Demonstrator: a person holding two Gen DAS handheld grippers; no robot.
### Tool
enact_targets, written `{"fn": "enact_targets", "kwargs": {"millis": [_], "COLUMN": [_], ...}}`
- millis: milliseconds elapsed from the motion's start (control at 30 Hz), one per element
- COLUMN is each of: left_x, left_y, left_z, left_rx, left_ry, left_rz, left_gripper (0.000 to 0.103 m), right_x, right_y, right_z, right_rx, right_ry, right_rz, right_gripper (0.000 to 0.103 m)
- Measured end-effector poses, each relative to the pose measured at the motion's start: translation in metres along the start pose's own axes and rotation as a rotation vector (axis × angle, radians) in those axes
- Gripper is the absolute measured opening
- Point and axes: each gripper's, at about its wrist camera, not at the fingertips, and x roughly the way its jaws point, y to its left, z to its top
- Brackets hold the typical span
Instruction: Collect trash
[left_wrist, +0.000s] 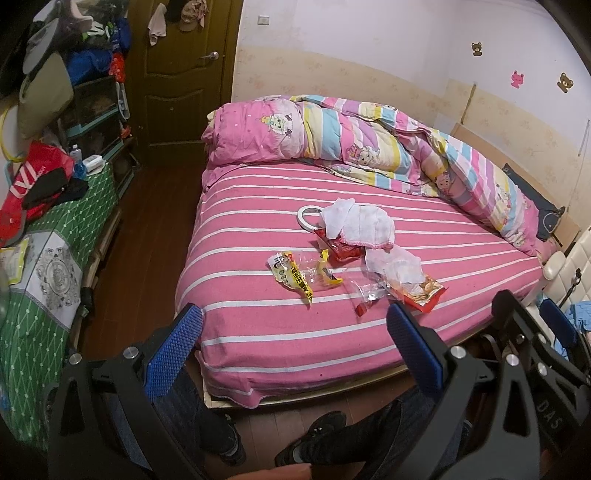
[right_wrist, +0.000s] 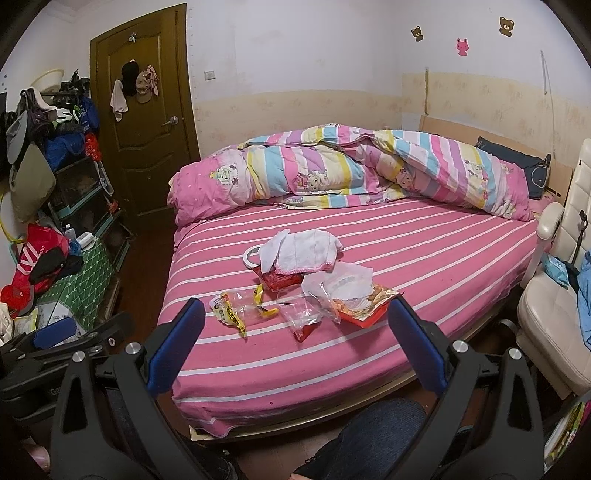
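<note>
On the pink white-striped bed (left_wrist: 258, 332), from left to right, lie a yellow-and-clear plastic snack wrapper (left_wrist: 295, 275), a red crinkled packet (left_wrist: 341, 251) under white cloth, and an orange snack bag (left_wrist: 424, 291), while both claws, left (left_wrist: 293, 354) and right (right_wrist: 295, 349), hover open and empty.

A white cloth (left_wrist: 360, 223) is covering most of the red wrapper (left_wrist: 341, 249) and part of the tape ring (left_wrist: 308, 218). Crumpled tissue (right_wrist: 345, 284) is hiding the snack packet (right_wrist: 364, 308) beneath. The print on the yellow wrapper (left_wrist: 295, 277) is staying too small to read. The picture's lower edge is cutting off the person's shoes (left_wrist: 314, 439).
</note>
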Motion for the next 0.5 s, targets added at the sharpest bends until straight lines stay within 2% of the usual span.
{"fn": "enact_targets", "kwargs": {"millis": [500], "left_x": [-0.0004], "left_y": [0.0006], "left_z": [-0.0003], "left_rx": [-0.001], "left_ry": [-0.001], "left_rz": [-0.001], "left_gripper": [0.097], "right_x": [-0.0002], "right_y": [0.0003], "right_z": [0.0002], "right_rx": [0.001], "right_ry": [0.001], "right_rz": [0.001], "right_gripper": [0.098]}}
